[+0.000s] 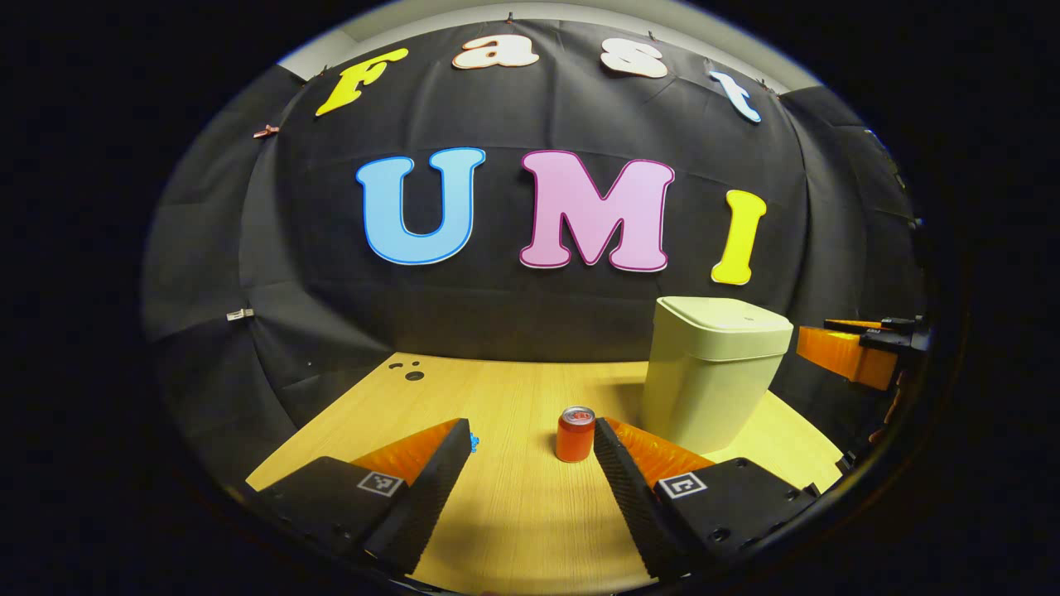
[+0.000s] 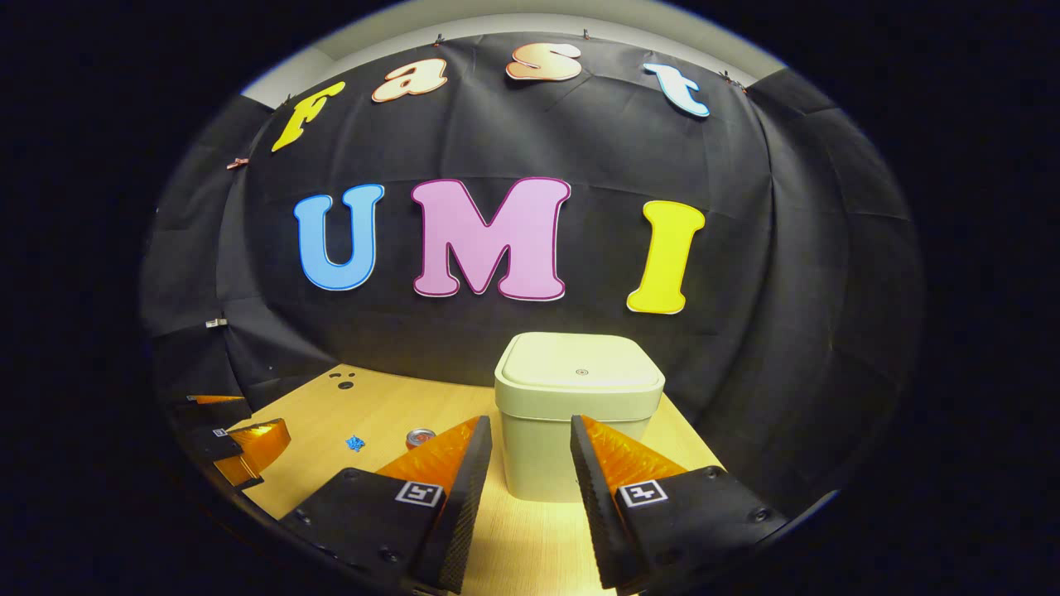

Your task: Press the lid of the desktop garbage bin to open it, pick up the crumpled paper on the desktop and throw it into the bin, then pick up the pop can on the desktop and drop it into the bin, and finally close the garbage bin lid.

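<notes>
A pale bin stands on the wooden table at the right, its lid shut. A red pop can stands upright just left of the bin, a little beyond my left gripper, which is open and holds nothing. A small blue crumpled paper peeks out past its left finger. In the right gripper view, my right gripper is open right in front of the bin, with the can and the paper off to the left.
The black cloth wall stands close behind the bin. A few dark holes mark the table's far left corner. The right gripper hangs beside the bin at the far right; the left gripper sits at the table's left edge.
</notes>
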Action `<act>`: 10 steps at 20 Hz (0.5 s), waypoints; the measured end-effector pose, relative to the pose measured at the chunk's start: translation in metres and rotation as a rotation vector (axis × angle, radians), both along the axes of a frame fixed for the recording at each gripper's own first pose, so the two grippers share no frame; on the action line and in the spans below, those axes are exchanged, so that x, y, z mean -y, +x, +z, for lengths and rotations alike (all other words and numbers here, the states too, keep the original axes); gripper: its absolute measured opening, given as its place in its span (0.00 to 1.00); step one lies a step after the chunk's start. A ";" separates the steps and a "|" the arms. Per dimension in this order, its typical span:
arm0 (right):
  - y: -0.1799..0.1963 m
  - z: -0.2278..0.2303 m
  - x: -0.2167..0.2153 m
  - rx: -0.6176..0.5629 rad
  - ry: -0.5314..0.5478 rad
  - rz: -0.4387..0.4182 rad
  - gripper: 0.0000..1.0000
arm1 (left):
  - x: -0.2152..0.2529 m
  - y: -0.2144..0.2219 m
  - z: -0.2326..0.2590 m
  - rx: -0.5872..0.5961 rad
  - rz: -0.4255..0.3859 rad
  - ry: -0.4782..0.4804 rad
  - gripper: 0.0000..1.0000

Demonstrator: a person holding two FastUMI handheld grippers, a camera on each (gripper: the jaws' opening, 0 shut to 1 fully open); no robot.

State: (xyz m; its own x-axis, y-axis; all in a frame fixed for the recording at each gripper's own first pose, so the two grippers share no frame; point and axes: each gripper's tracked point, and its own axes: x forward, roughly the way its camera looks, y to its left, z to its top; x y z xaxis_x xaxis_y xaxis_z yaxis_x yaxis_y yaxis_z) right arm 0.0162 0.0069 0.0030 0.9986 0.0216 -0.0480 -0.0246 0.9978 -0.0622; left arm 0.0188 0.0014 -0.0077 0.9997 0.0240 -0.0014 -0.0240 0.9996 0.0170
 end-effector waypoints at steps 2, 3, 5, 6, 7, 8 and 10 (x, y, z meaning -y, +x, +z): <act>0.002 0.002 -0.001 0.002 0.010 0.006 0.58 | 0.000 0.001 0.000 0.000 -0.004 0.005 0.96; 0.003 0.003 0.000 0.001 0.013 0.005 0.54 | 0.000 0.001 0.001 0.000 -0.006 0.006 0.96; 0.003 0.002 0.003 0.007 0.011 0.001 0.34 | 0.001 0.002 -0.001 -0.008 -0.012 0.002 0.96; 0.003 0.001 0.003 0.007 0.005 0.004 0.22 | 0.001 0.003 -0.003 -0.014 -0.013 0.000 0.96; 0.003 -0.001 0.003 -0.002 -0.006 -0.002 0.22 | 0.000 0.003 -0.003 -0.018 -0.011 -0.001 0.96; 0.003 -0.005 0.004 -0.009 -0.019 0.006 0.17 | 0.000 0.003 -0.003 -0.021 -0.009 -0.002 0.96; 0.003 -0.002 0.008 0.003 -0.032 -0.004 0.13 | 0.001 0.003 -0.005 -0.028 -0.008 -0.005 0.96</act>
State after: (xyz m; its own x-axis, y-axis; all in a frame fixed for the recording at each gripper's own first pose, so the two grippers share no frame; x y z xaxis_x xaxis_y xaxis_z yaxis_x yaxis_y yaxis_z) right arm 0.0189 -0.0015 0.0014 0.9988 0.0157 -0.0458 -0.0200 0.9953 -0.0944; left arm 0.0214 0.0009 -0.0124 0.9994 0.0163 -0.0291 -0.0159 0.9998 0.0128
